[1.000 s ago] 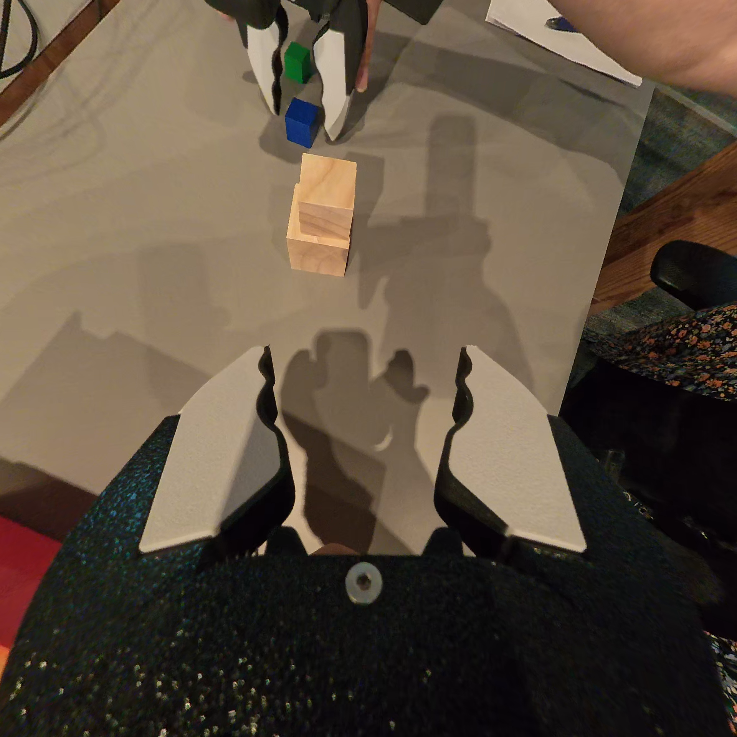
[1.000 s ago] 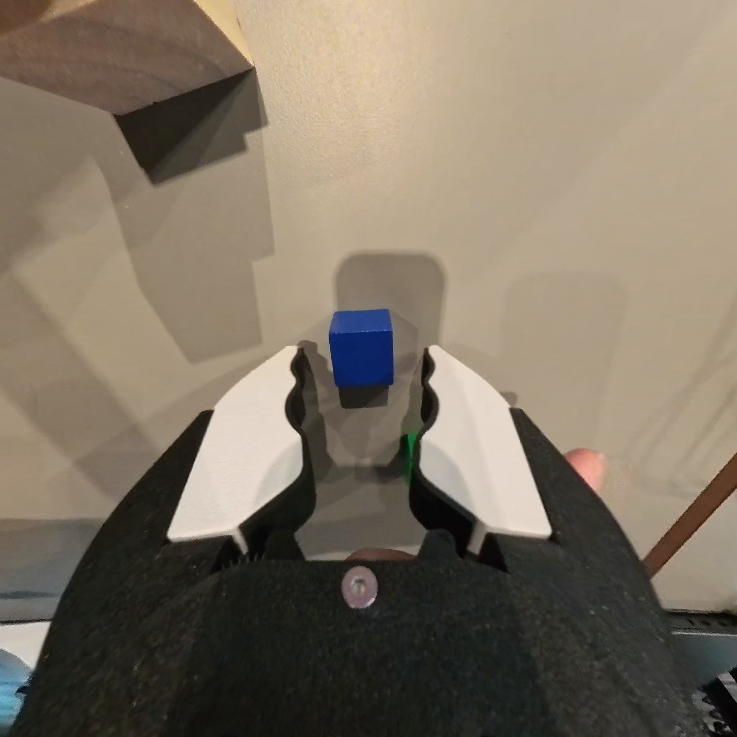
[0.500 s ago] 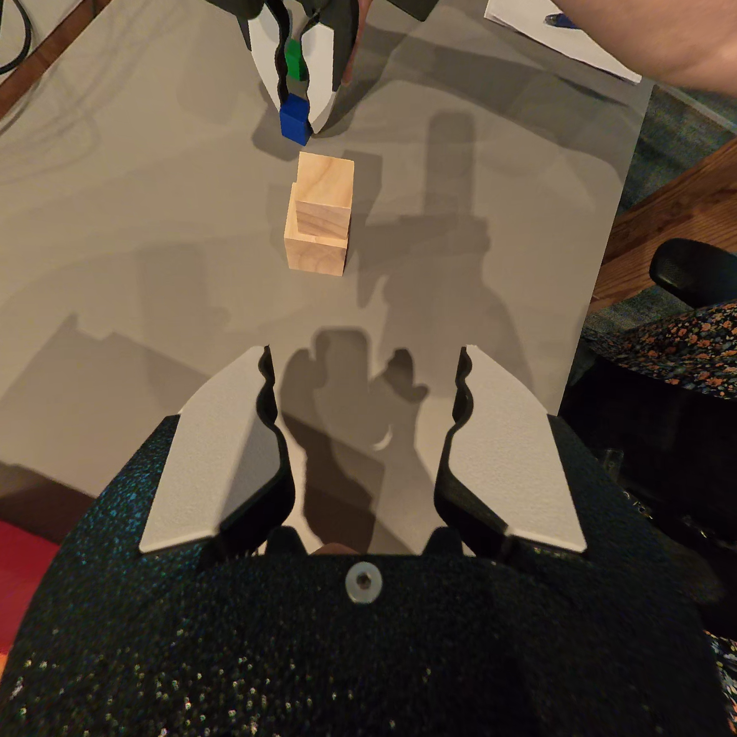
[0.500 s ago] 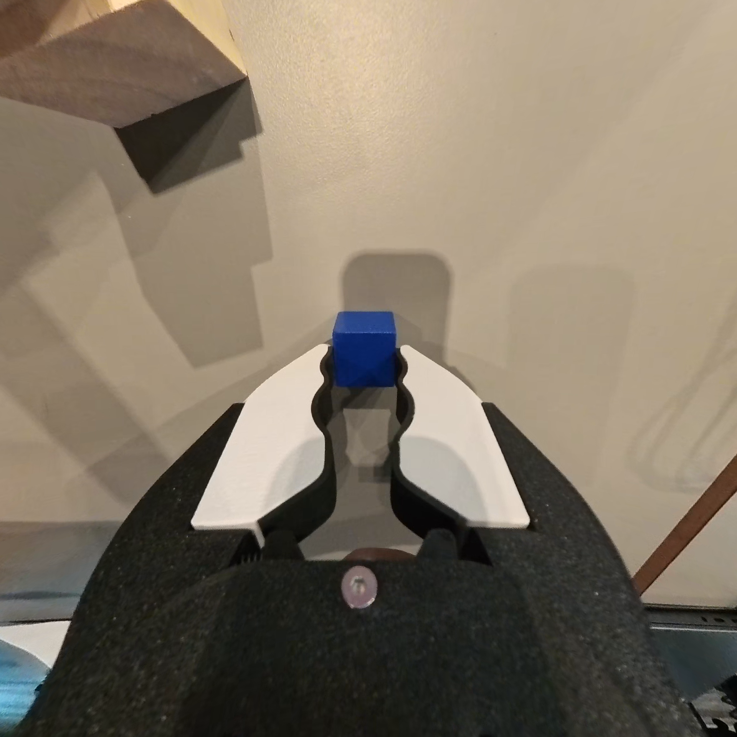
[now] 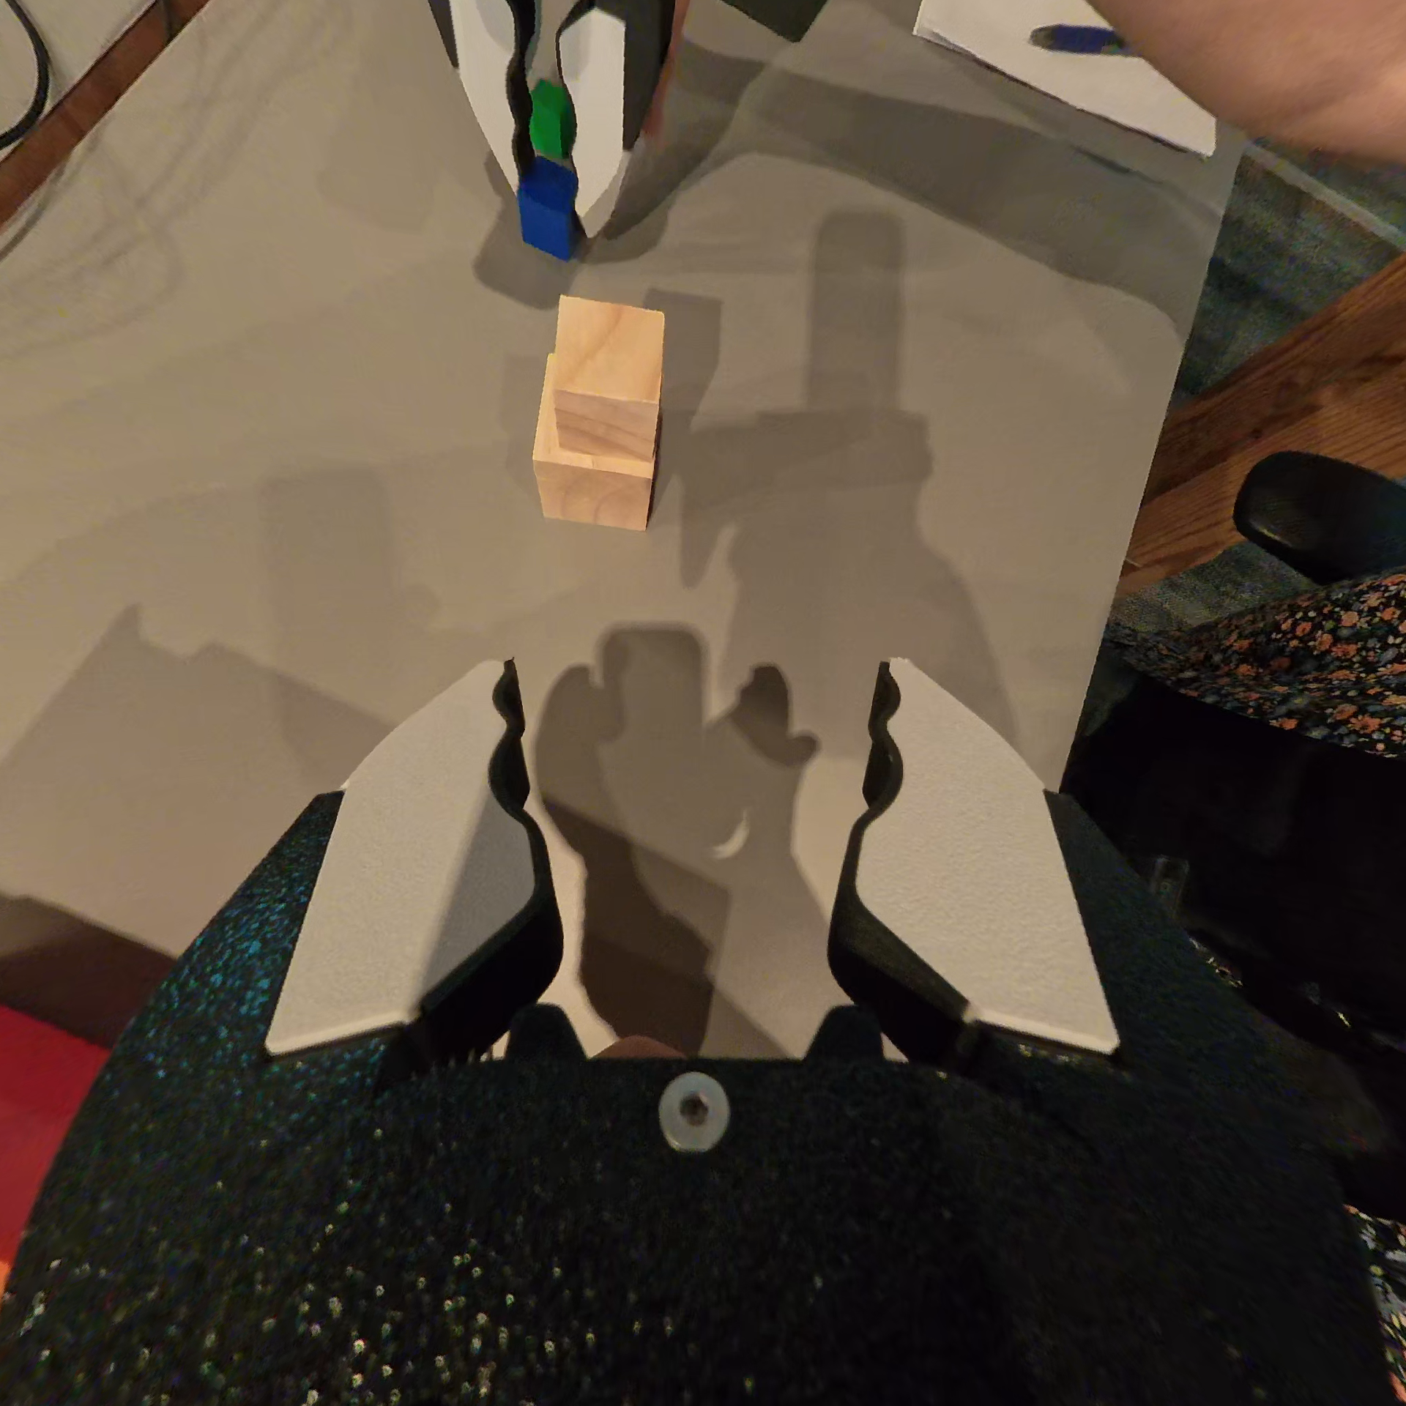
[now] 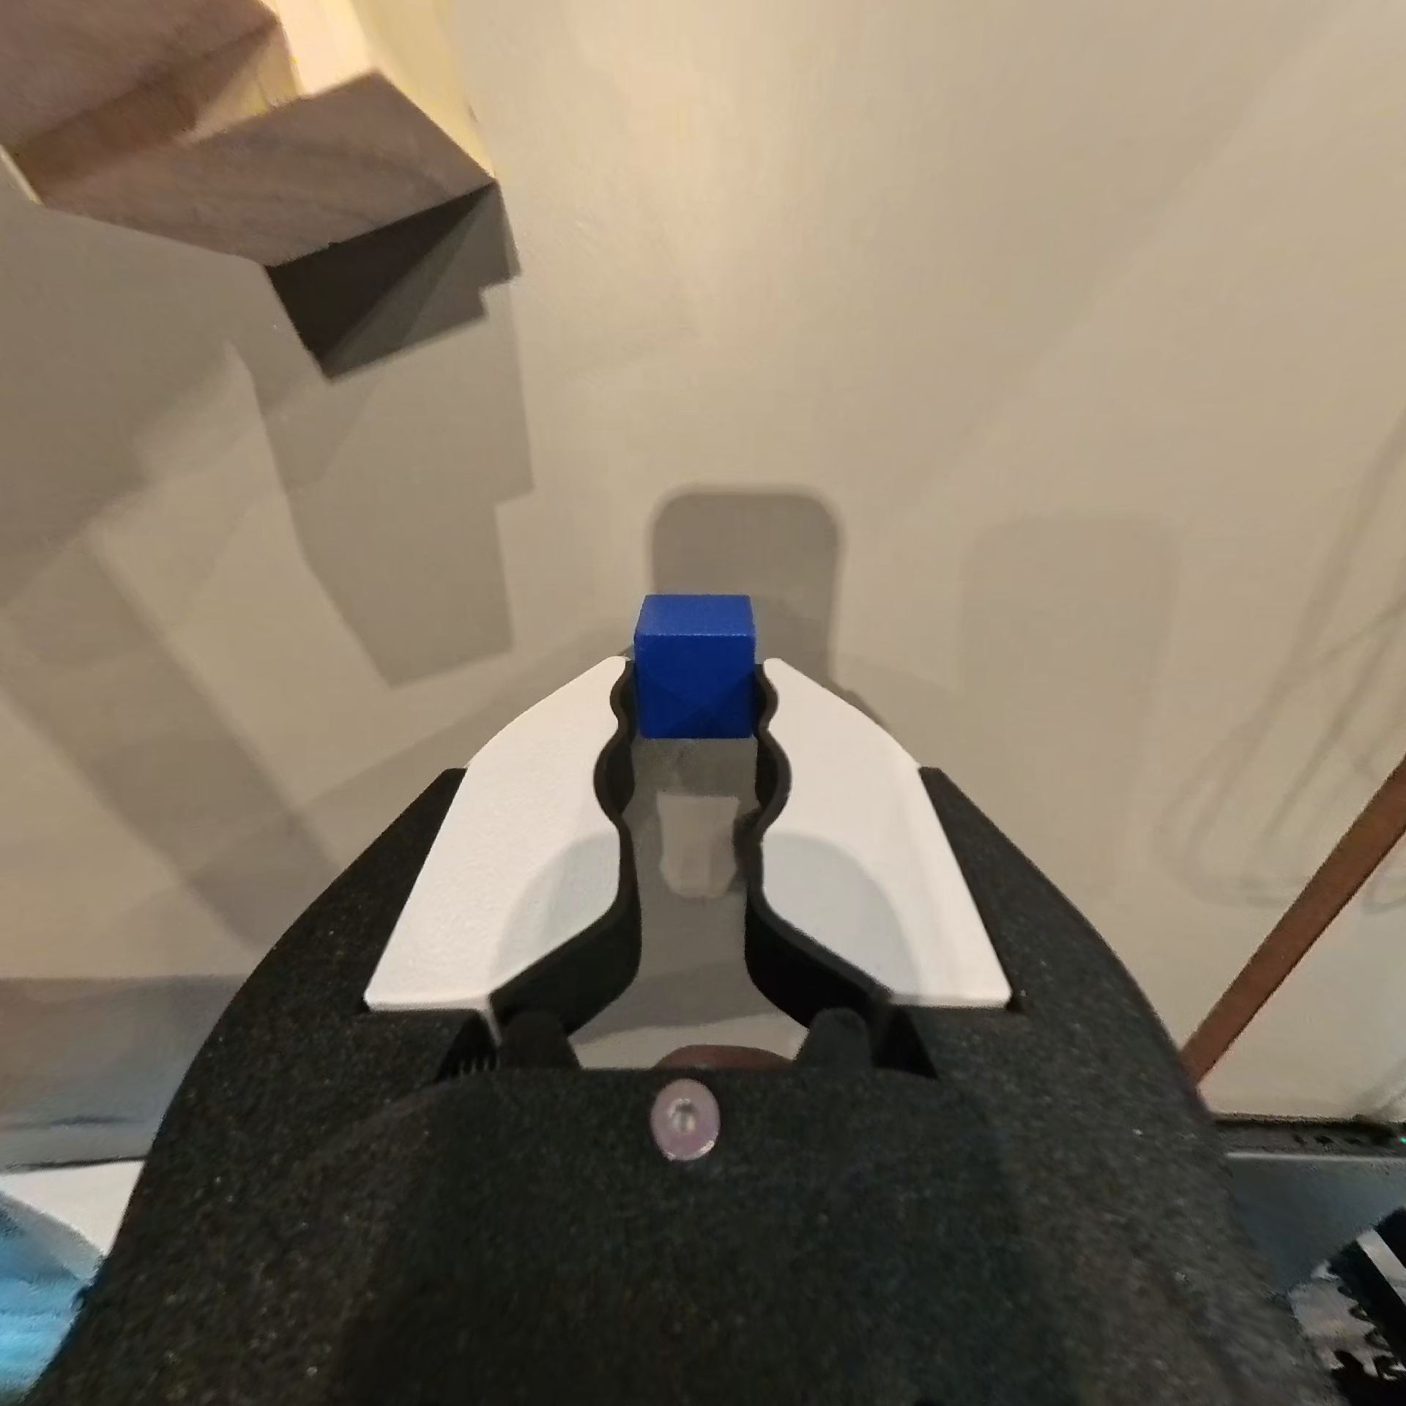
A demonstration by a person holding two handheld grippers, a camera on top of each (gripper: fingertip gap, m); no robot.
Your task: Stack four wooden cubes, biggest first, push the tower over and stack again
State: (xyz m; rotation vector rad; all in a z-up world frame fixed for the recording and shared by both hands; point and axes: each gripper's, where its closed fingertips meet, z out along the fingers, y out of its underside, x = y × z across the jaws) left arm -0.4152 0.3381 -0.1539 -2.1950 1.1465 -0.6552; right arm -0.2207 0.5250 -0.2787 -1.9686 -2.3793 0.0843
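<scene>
Grey mat [image 5: 228, 456] covers the table, w/ brown wood edge [image 5: 1293, 365] showing at the far right. Small blue cube [image 6: 694, 669] sits pinched between the tips of the right hand-held gripper [image 6: 694, 685], its jaws drawn in close against the cube's two sides; in the left wrist view the same blue cube [image 5: 546, 209] shows at the tips of that right hand-held gripper [image 5: 549, 182], low over the mat, though whether it touches the mat or is just lifted is hard to tell. Green cube [image 5: 549, 120] appears in the gap between those fingers, just behind the blue one. Near the blue cube stand two pale wooden blocks [image 5: 601, 411], one stacked on the other, top one set a bit askew; in the right wrist view they loom blurred at upper left [image 6: 251, 175]. Left hand-held gripper [image 5: 696, 677] hangs well apart from the blocks, jaws spread wide, nothing between them. White paper sheet [image 5: 1103, 84] lies at the mat's far corner, w/ a person's forearm [image 5: 1308, 68] above it. Flowered fabric [image 5: 1293, 654] & a black chair part [image 5: 1324, 510] sit off the table at right.
</scene>
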